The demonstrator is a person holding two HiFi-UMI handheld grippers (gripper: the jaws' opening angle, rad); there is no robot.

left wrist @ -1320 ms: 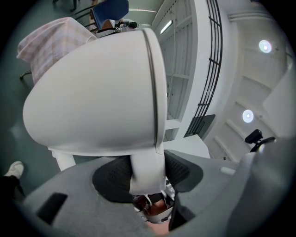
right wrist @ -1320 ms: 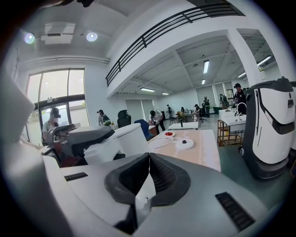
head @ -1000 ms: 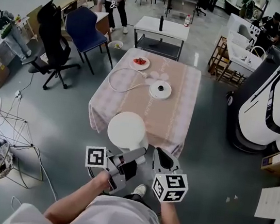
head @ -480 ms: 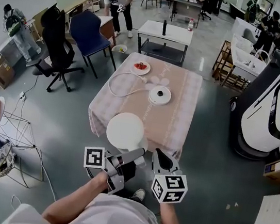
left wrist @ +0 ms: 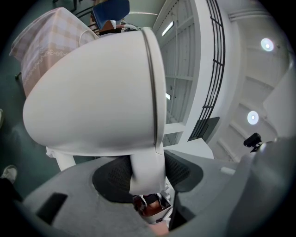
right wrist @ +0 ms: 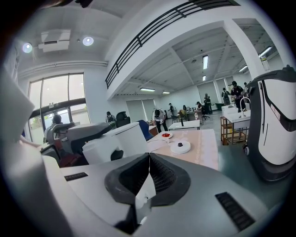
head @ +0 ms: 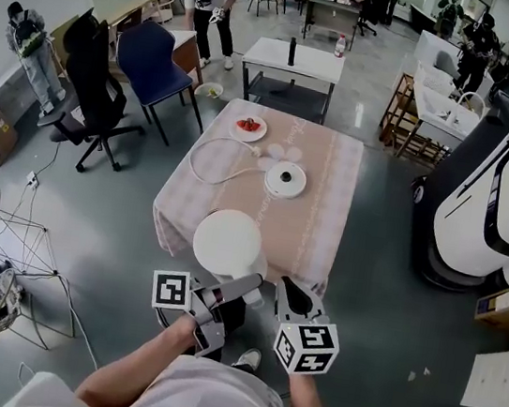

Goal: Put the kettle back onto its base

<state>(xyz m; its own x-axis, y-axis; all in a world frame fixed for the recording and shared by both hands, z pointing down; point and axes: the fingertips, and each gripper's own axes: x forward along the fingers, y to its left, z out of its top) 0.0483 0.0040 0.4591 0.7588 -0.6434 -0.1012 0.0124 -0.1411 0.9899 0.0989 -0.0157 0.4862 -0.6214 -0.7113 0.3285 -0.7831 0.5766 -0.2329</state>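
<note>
The left tongs (head: 234, 291) clamp the kettle handle (left wrist: 147, 172), the right tongs (head: 292, 293) beside them closed and empty.

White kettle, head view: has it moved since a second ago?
Yes, slightly forward: the white kettle is now closer to the round white base on the pink-clothed table.

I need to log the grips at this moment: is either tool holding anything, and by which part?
The left tool grips the white kettle by its handle. The right tool is shut and empty.
</note>
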